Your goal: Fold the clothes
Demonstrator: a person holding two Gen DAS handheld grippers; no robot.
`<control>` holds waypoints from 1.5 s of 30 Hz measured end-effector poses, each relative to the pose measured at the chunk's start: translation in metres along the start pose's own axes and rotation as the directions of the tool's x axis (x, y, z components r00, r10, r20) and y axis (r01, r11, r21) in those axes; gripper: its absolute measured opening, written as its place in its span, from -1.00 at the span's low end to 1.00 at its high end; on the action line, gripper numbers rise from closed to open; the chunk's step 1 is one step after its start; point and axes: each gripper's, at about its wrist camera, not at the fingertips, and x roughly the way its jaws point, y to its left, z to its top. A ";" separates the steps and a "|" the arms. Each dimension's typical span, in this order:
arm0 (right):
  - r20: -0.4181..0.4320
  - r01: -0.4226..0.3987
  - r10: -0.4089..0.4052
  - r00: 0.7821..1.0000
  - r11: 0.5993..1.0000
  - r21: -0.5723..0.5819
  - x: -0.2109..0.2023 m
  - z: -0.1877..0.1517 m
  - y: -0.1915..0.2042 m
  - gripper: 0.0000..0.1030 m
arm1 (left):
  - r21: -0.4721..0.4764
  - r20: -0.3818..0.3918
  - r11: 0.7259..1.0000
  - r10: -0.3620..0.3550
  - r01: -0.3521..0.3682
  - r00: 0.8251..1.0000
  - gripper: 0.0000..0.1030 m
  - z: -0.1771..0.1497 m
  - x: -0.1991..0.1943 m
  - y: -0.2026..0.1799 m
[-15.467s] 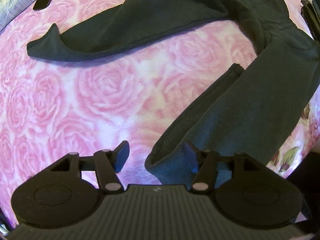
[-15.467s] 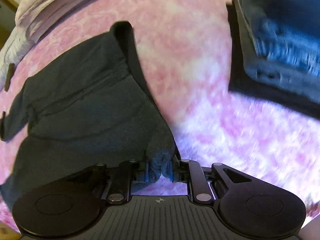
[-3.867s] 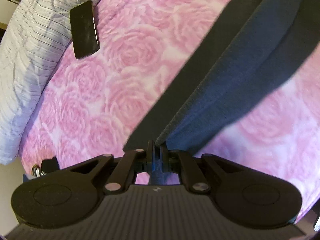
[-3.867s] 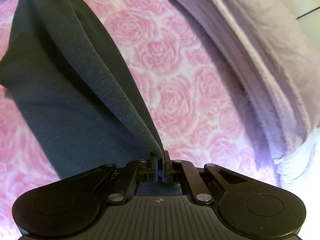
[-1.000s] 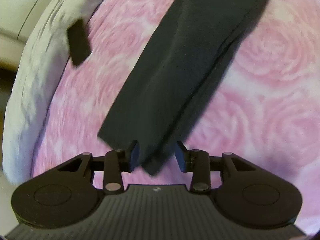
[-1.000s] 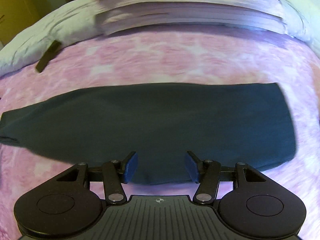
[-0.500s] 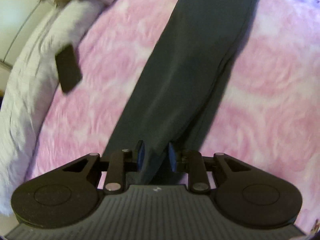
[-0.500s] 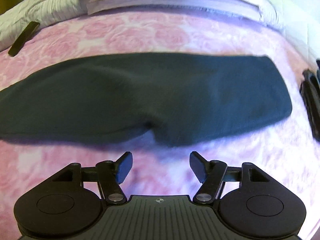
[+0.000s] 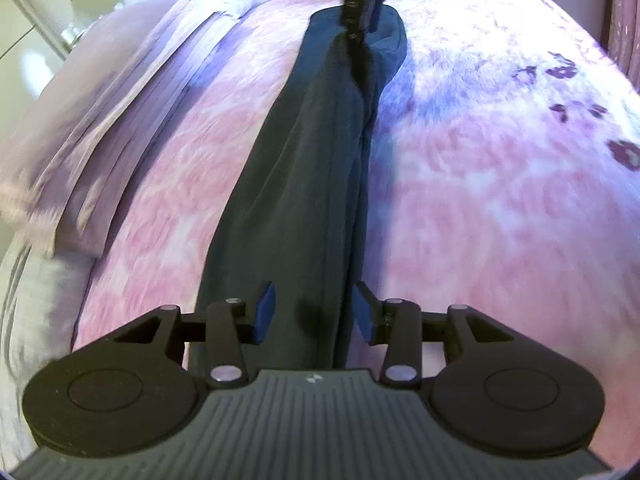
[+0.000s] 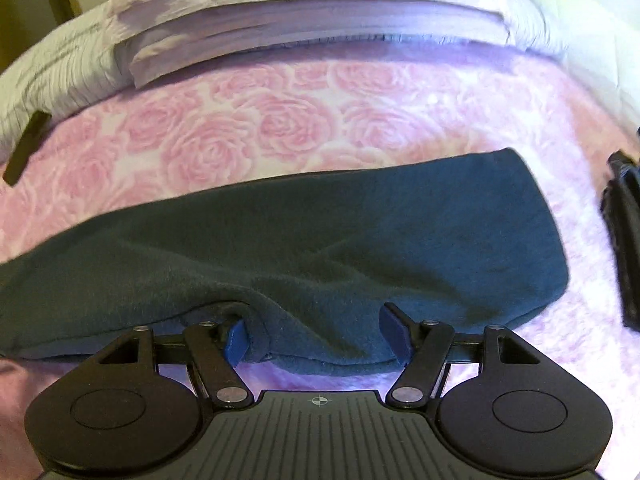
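Both grippers shifted; left gripper [image 9: 314, 312] jaws opening astride trousers [image 9: 304, 184].

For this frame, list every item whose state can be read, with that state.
Dark trousers: folded lengthwise into a long strip, flat on the bed, near edge rumpled.
Left gripper: fingers opening, straddling the trousers' end, not pinching.
Right gripper: open, fabric edge between the fingers.
Folded clothes pile: stacked at the right edge.

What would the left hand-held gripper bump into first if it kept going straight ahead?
Most likely the dark folded garment. The left hand-held gripper points down along it, its jaws opening with the cloth lying between them. The pink rose blanket lies just underneath, though depth is hard to judge.
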 end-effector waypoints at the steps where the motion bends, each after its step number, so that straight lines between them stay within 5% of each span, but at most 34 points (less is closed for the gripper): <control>1: -0.004 -0.010 0.010 1.000 1.000 0.007 0.001 0.001 -0.001 0.30 | 0.001 -0.006 1.000 0.006 -0.006 1.000 -0.26 0.007 0.010 -0.002; 3: -0.009 -0.017 0.017 1.000 1.000 -0.007 0.003 0.000 -0.002 0.30 | -0.035 -0.031 0.999 0.007 -0.008 0.999 -0.39 0.014 0.026 0.005; 5: -0.014 -0.007 0.006 1.000 0.998 -0.060 0.002 -0.006 0.000 0.30 | -0.094 -0.053 0.996 0.005 -0.010 0.999 -0.80 0.018 0.037 0.019; 11: -0.029 0.016 -0.021 0.999 0.984 -0.177 0.003 -0.028 0.005 0.43 | -0.374 -0.047 0.924 -0.108 0.083 0.993 -0.84 0.020 0.040 0.086; 16: -0.020 0.000 -0.003 1.000 0.992 -0.127 0.012 -0.024 0.005 0.50 | -0.406 -0.052 0.913 -0.066 0.039 0.996 -0.85 0.028 0.045 0.108; 19: -0.006 0.032 -0.033 0.999 0.989 -0.145 0.022 -0.023 0.015 0.50 | -0.398 -0.046 0.917 -0.011 -0.008 0.999 -0.85 0.032 0.049 0.110; 22: -0.020 0.080 -0.089 0.996 0.953 -0.291 0.039 -0.033 0.034 0.51 | -0.375 -0.041 0.926 0.036 -0.048 0.999 -0.85 0.034 0.049 0.107; 25: -0.044 0.125 -0.161 0.986 0.887 -0.444 0.041 -0.041 0.040 0.51 | -0.236 -0.032 0.969 0.065 -0.071 0.997 -0.85 0.033 0.047 0.086; 29: -0.133 0.125 -0.215 0.967 0.864 -0.488 0.018 -0.039 0.032 0.51 | -0.085 -0.040 0.995 0.044 -0.047 0.998 -0.84 0.024 0.047 0.057; 35: -0.220 0.088 -0.235 0.947 0.847 -0.525 0.027 -0.046 0.023 0.51 | 0.125 -0.115 0.992 0.002 0.013 0.993 -0.82 0.010 0.058 0.008; 39: -0.177 0.102 -0.216 0.960 0.862 -0.496 0.019 -0.056 0.019 0.51 | 0.153 -0.135 0.988 -0.019 0.040 0.991 -0.82 0.000 0.052 -0.010; 45: -0.125 0.145 -0.217 0.968 0.893 -0.426 -0.015 -0.064 0.031 0.51 | 0.010 -0.198 0.999 -0.046 0.049 0.979 -0.73 -0.021 0.022 0.004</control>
